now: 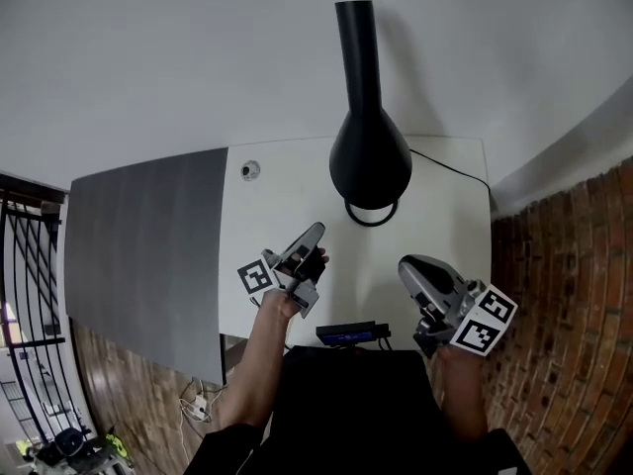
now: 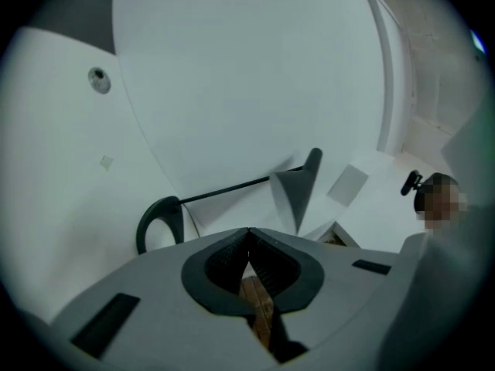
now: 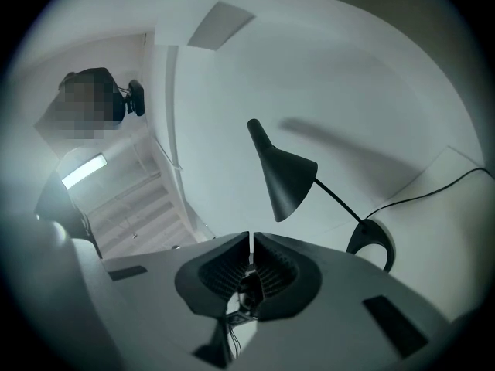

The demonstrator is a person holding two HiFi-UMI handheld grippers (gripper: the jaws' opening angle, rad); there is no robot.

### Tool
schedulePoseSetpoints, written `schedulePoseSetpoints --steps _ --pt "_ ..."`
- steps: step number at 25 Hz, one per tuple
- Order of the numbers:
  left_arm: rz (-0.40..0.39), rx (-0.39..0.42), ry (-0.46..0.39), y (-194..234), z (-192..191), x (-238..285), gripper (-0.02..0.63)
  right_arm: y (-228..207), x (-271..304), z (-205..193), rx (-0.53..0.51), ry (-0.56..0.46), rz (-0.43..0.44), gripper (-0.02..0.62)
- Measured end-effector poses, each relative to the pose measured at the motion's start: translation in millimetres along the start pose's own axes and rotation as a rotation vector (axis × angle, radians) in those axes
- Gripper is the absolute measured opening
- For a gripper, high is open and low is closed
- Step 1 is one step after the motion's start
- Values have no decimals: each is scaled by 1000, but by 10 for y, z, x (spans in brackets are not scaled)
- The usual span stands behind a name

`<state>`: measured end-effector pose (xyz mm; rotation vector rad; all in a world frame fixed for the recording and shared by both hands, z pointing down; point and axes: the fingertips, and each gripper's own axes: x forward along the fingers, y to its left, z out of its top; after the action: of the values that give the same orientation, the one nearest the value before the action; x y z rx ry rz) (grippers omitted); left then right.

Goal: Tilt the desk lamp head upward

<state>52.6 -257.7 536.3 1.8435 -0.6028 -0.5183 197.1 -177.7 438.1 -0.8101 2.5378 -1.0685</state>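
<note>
- The white desk (image 1: 282, 191) fills the middle of the head view, with a wall beyond its far edge.
- A grey panel (image 1: 143, 255) lies along the desk's left side.
- The black desk lamp (image 1: 369, 151) stands at the far middle of the desk. Its cone-shaped head (image 3: 282, 176) sits on a thin slanted arm that rises from an open ring base (image 1: 371, 213).
- The right gripper (image 1: 406, 265) is held over the near right part of the desk, pointing toward the lamp and well apart from it. Its jaws are closed to a hairline slit, with nothing between them (image 3: 251, 236).
- The left gripper (image 1: 316, 229) hovers near the desk's middle, on the near left side of the lamp base and clear of it. Its jaws are pressed together at the tips and hold nothing (image 2: 248, 230).
- A thin black cord (image 1: 450, 168) runs from the base to the right across the desk.
- A small round fitting (image 1: 250, 170) sits at the far left of the desk, beside the grey panel.
</note>
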Motion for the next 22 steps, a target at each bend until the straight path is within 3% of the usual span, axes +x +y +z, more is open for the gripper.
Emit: schedulePoseSetpoints --steps 6,12,19,22 --pt "88 -134 107 938 -310 419 14 54 42 -74 -26 50 -61 15" --pt "199 -218 174 1556 -606 578 14 93 23 -25 -47 58 -118 17" --pt "245 -252 177 1713 -602 711 14 192 139 -1 -68 81 -86 20" --pt "302 -261 205 1753 -636 744 14 118 186 -35 -45 91 -106 89"
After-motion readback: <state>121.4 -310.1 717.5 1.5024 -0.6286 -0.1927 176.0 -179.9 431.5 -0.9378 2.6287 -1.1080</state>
